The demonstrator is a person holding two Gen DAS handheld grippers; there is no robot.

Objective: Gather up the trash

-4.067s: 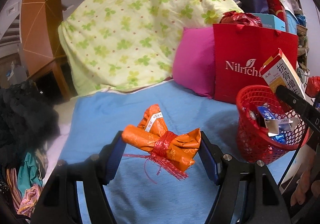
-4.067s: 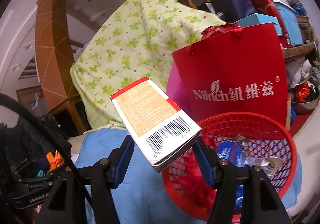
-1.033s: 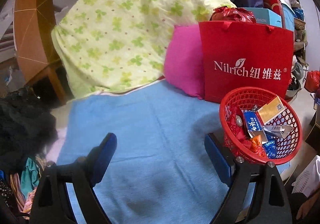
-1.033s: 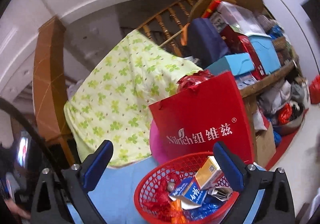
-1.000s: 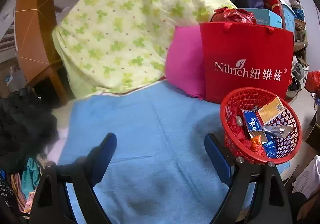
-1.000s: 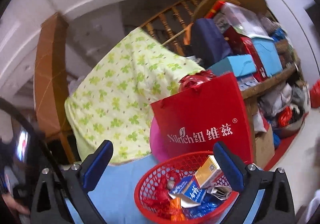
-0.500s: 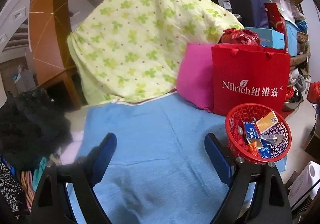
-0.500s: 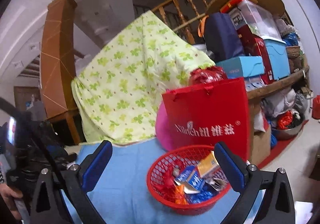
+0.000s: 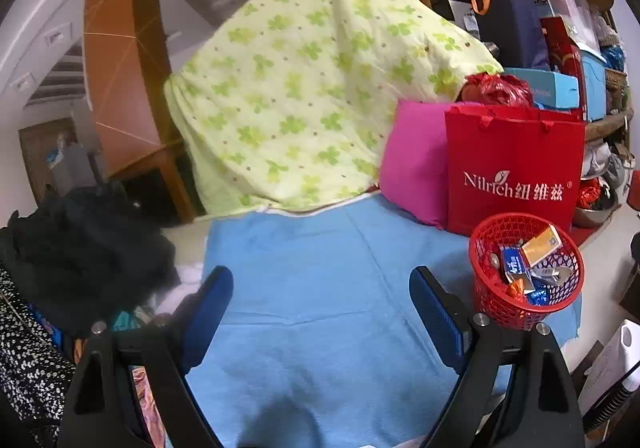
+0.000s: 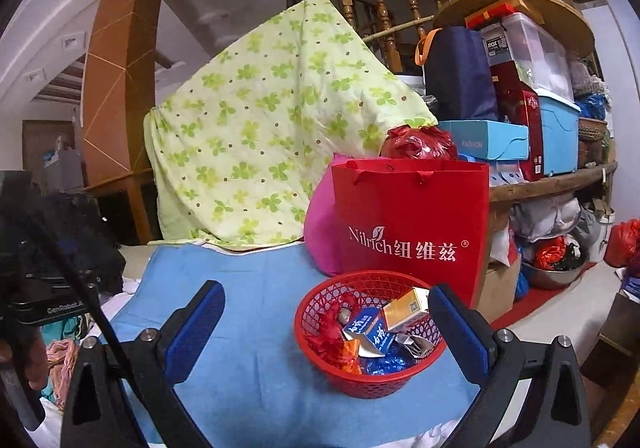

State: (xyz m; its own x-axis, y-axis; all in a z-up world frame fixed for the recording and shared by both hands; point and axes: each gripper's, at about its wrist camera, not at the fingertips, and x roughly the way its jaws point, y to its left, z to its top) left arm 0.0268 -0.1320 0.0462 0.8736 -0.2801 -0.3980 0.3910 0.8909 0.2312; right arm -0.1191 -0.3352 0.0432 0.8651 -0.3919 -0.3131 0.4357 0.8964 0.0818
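Your left tongs (image 9: 320, 296) hang wide apart with nothing between the blue ribbed pads, just soft blue cloth (image 9: 320, 328) beyond them. Your right tongs (image 10: 326, 318) gape wide too, also holding nothing. The round red plastic mesh basket (image 10: 320, 312) sits between their tips, toward the right pad, heaped with crumpled wrappers and a small card box (image 10: 406, 308). Behind it stands a glossy red paper bag (image 10: 408, 224).
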